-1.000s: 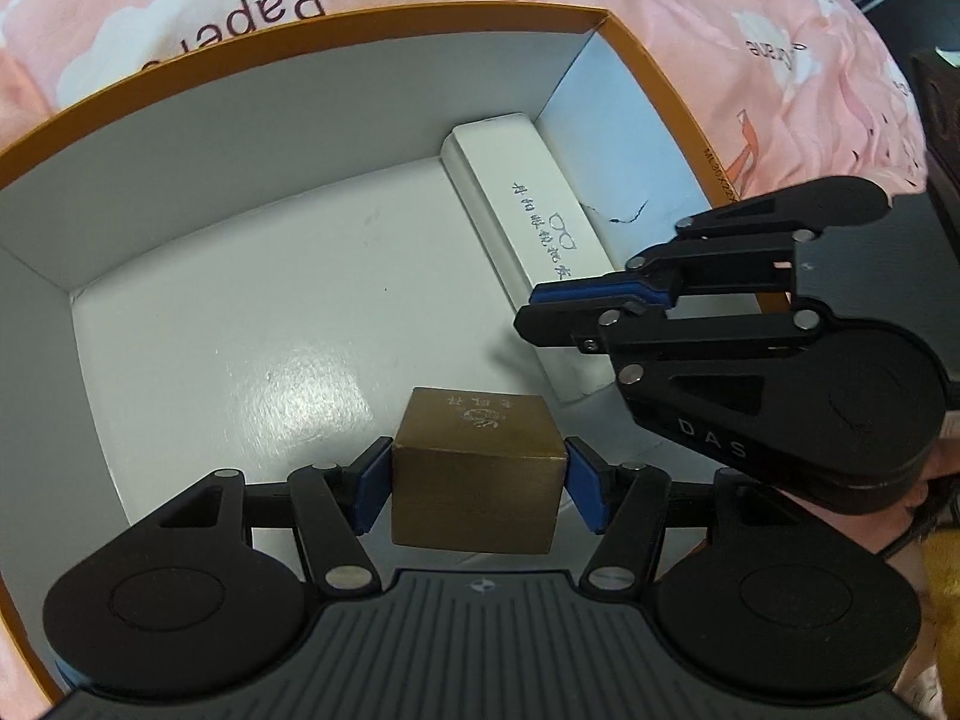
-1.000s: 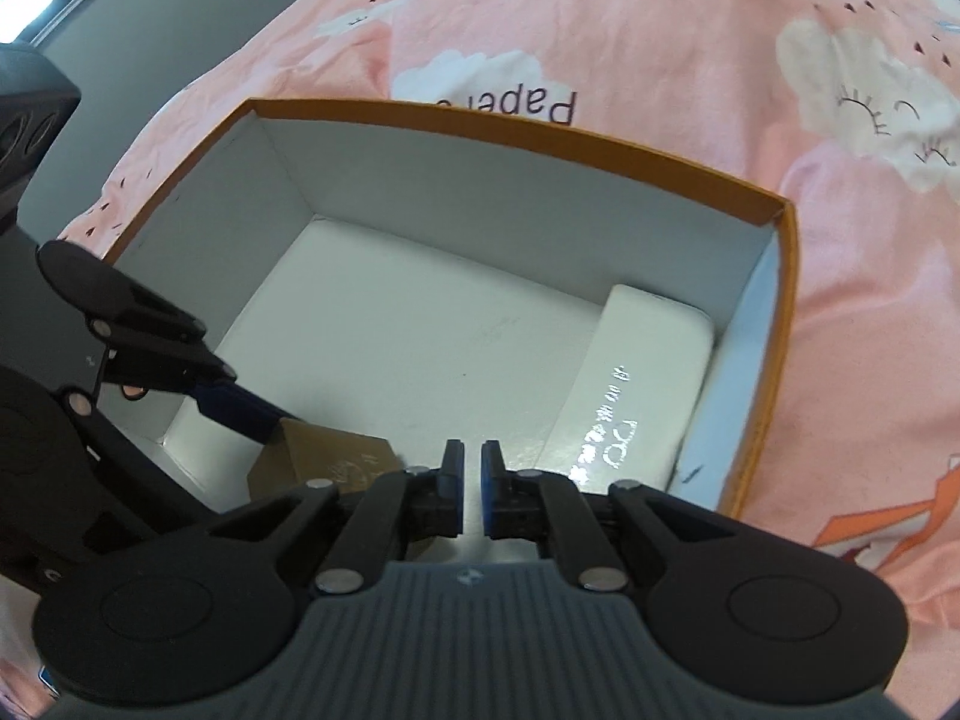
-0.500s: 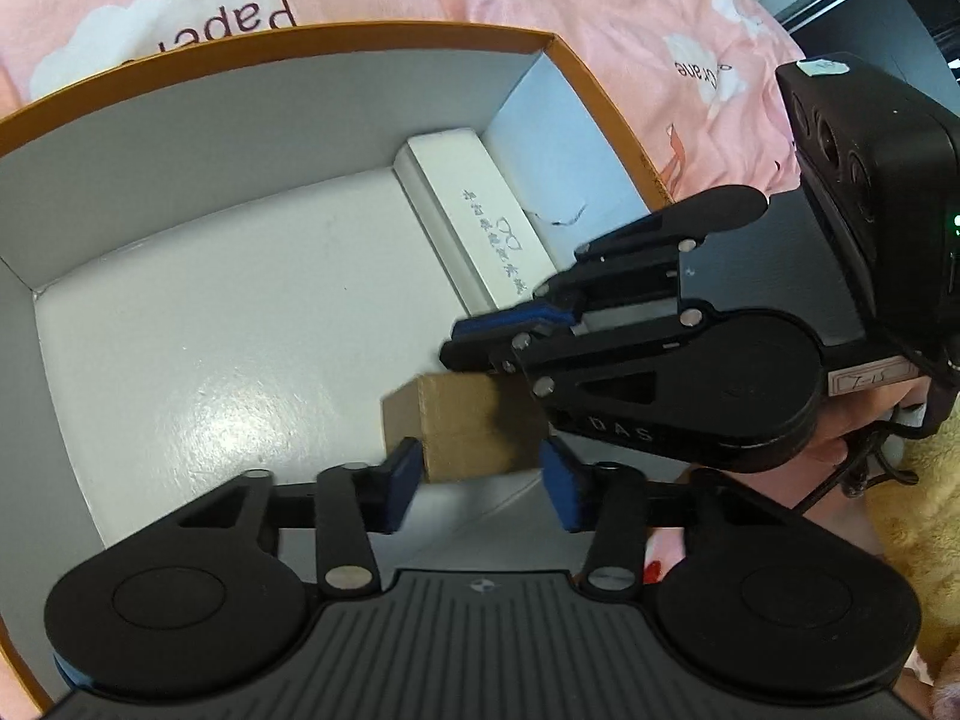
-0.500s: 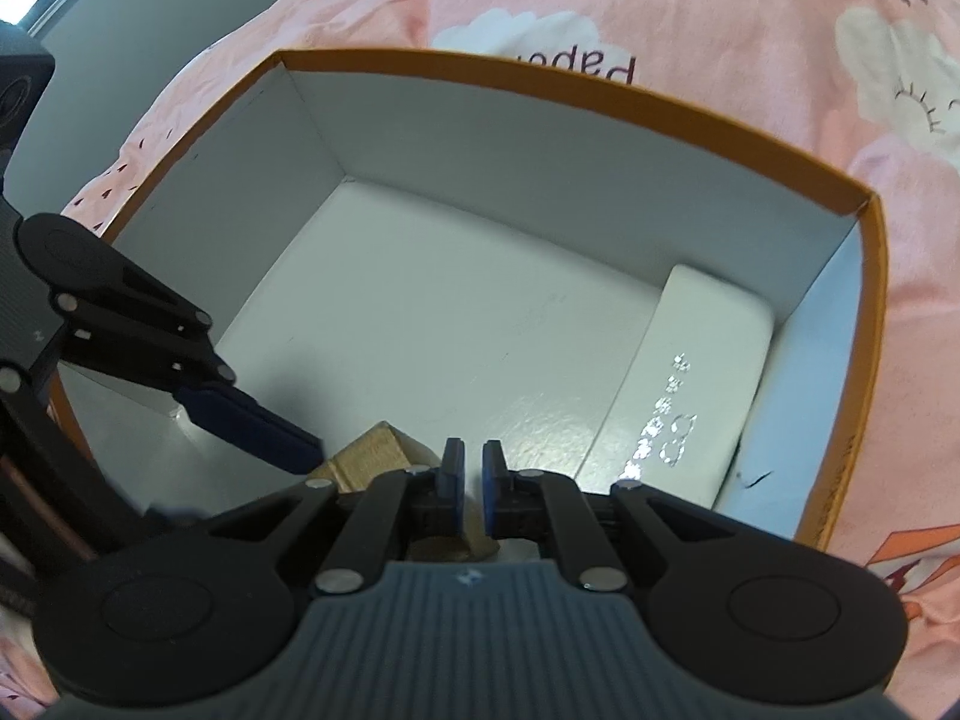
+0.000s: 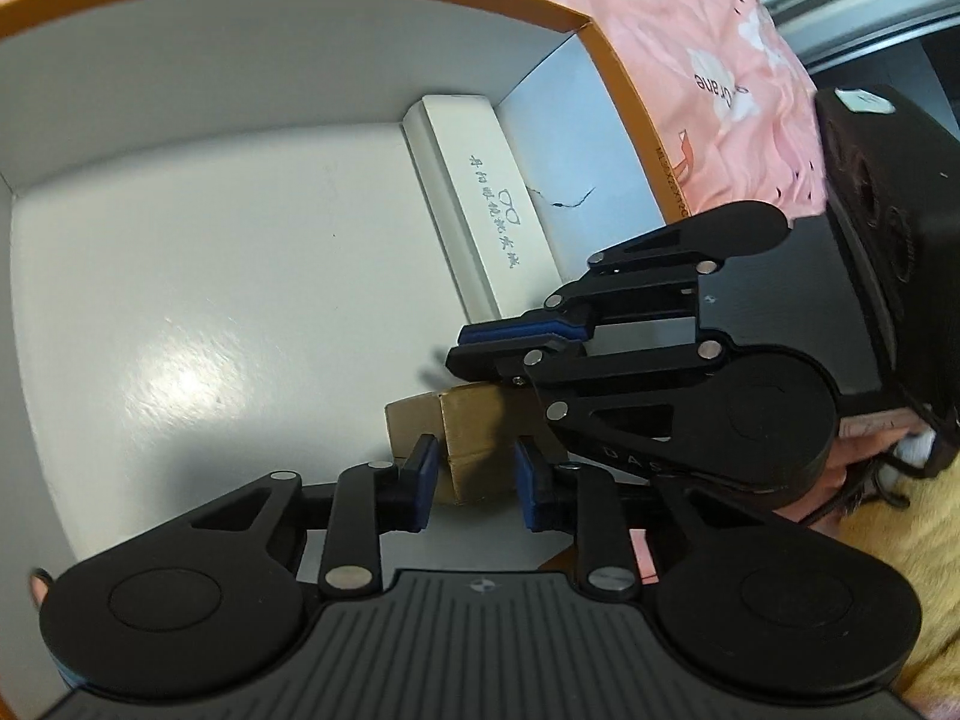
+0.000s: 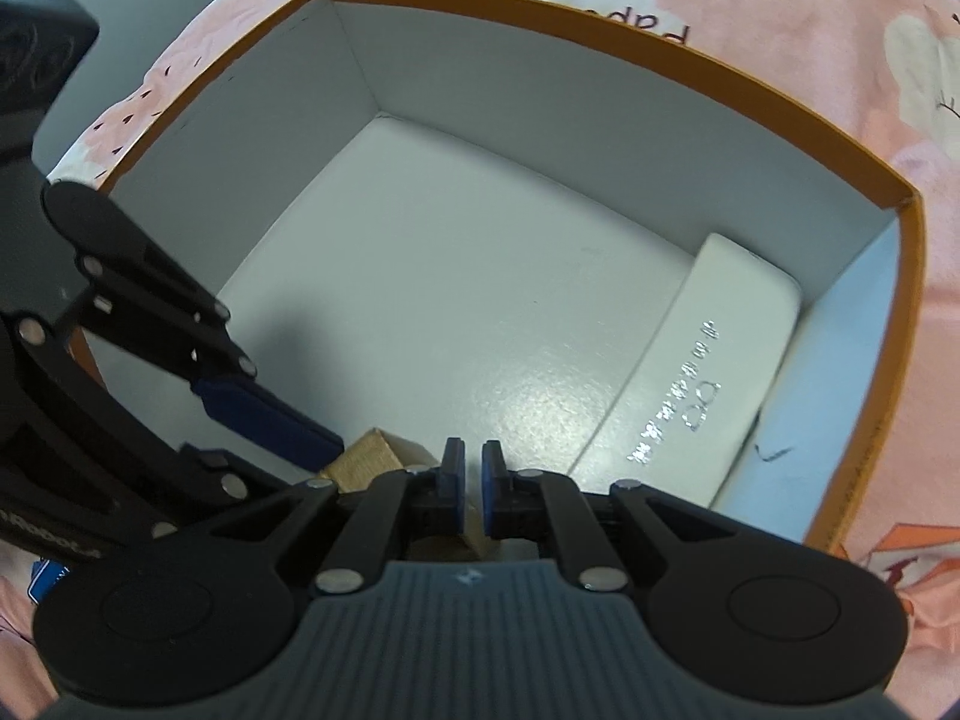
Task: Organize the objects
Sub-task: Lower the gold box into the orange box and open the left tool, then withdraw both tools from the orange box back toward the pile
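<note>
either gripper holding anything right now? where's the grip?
The left gripper holds the small gold-brown box, its blue pads on two opposite side faces, low inside the orange-rimmed box. The right gripper is nearly closed on nothing.
</note>
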{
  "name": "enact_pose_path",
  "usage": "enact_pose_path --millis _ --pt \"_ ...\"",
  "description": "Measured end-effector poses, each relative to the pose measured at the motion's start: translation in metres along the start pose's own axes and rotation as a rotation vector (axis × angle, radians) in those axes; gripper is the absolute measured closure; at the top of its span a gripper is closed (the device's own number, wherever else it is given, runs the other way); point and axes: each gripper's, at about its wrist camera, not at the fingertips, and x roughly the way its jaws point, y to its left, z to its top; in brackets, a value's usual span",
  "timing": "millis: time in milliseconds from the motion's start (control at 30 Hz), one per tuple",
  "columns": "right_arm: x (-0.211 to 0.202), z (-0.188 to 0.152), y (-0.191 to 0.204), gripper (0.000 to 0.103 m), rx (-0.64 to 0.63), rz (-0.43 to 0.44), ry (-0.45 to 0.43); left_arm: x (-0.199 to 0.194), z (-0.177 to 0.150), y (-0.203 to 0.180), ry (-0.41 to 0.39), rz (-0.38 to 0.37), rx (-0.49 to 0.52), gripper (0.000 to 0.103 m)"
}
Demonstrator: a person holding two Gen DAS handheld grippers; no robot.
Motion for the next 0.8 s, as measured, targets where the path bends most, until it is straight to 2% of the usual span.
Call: enact_pose_path --millis 33,100,200,300,467,600,667,800 --pt "-0.002 -0.001 0.000 0.096 -0.004 -0.007 -0.001 0.002 0.000 0.001 0.011 -0.019 -0.022 0.085" --pt "-0.006 -0.002 -0.001 0.096 -0.009 -0.023 -0.011 0.011 0.002 0.002 0.031 -0.058 -0.065 0.089" --pt "-0.014 -0.003 -0.005 0.096 -0.006 -0.079 -0.051 0.009 -0.001 0.001 -0.002 -0.065 -0.086 0.090" --pt "-0.018 -0.005 -0.012 0.098 0.027 -0.084 -0.058 0.009 -0.002 0.001 -0.024 -0.075 -0.128 0.090" --pt "-0.031 -0.013 -0.006 0.099 -0.012 -0.183 -0.117 0.016 -0.011 -0.008 -0.098 -0.071 -0.182 0.090" --pt "-0.045 -0.023 -0.006 0.096 -0.023 -0.281 -0.165 0.010 -0.028 -0.003 -0.176 -0.083 -0.287 0.090" --pt "-0.047 -0.020 -0.007 0.096 -0.007 -0.326 -0.194 0.015 -0.031 -0.008 -0.216 -0.073 -0.298 0.090" --pt "-0.061 -0.026 -0.017 0.092 0.084 -0.352 -0.250 0.024 -0.032 -0.021 -0.265 -0.028 -0.292 0.077"
